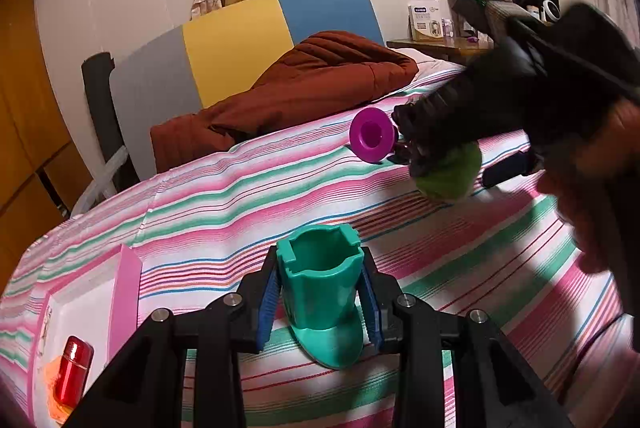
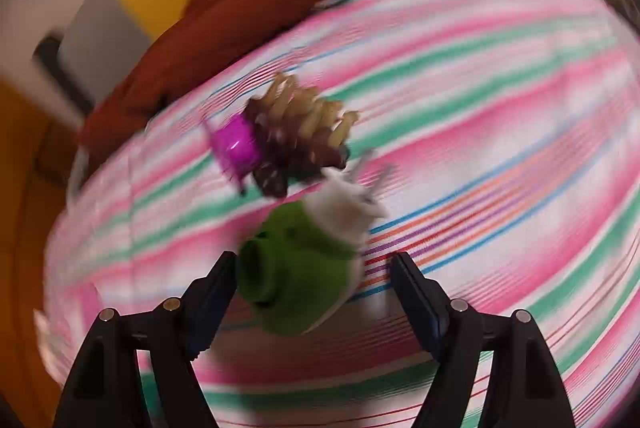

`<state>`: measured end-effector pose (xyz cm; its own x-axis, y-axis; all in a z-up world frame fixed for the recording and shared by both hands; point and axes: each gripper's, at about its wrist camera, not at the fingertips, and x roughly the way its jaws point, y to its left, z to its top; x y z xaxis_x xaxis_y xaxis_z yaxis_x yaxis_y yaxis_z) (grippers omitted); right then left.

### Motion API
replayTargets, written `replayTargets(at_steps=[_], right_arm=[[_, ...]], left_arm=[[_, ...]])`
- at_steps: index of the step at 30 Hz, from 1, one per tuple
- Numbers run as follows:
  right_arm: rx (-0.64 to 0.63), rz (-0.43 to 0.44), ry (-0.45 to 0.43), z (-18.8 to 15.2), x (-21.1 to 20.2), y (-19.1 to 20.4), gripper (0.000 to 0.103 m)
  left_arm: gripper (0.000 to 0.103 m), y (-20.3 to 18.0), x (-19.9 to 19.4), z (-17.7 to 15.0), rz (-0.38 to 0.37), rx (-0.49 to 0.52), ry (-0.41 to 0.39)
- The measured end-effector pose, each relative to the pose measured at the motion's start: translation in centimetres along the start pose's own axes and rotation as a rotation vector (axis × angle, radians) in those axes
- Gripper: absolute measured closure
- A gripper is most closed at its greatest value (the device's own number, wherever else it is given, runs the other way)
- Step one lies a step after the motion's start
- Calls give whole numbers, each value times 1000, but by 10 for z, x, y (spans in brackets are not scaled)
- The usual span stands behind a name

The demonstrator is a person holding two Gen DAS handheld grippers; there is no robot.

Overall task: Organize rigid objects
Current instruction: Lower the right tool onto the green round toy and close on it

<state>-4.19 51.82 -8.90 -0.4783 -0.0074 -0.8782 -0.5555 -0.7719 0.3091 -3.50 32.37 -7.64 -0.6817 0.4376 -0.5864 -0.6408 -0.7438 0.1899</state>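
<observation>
A: Left wrist view, item one: left gripper, bottom centre, blue pads pinching a teal boot-shaped cup at its upright shaft. The cup's mouth opens upward and its foot sits on or just over the striped bedsheet; I cannot tell which.

B: Item two?

A: Right wrist view: right gripper, bottom centre, jaws spread wide. A green and white plush piece lies between them. The left pad is at or just beside its green end; the right pad stands clear. Nothing is pinched. This view is blurred.

B: Its lie?

A: Long axis runs from lower left to upper right of that frame, green end nearest the gripper, white end pointing away. Just beyond, toward frame centre, lie a pine cone and a magenta flanged piece, touching or nearly so.

B: Receiving place?

A: Lower left of the left wrist view: a pink-rimmed box, holding a red capsule and something orange.

B: Which hand is nearer?

A: Judged, the left, with its cup: the box lies just to its left. The remaining pieces lie at right of that frame, under the right gripper.
</observation>
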Motion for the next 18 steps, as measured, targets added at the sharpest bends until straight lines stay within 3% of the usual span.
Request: replayTargets(at_steps=[2,5,9,14,18], right_arm=[[-83,-30,28,-4,-2,1,35],[-131,-75,47,-8,-13,-19,36],[8,-32,26,-1,-35,-59,35],[152,35,-71,10,-48,-67,34],[200,55,-26,19,-29,-60,34]], left_arm=[[66,4,1,0,-10,-20,4],[66,8,1,0,-15,-44,6],[66,10,1,-1,-22,-57,8],[66,8,1,-1,-15,-51,6],[66,5,0,-1,-8,-39,1]])
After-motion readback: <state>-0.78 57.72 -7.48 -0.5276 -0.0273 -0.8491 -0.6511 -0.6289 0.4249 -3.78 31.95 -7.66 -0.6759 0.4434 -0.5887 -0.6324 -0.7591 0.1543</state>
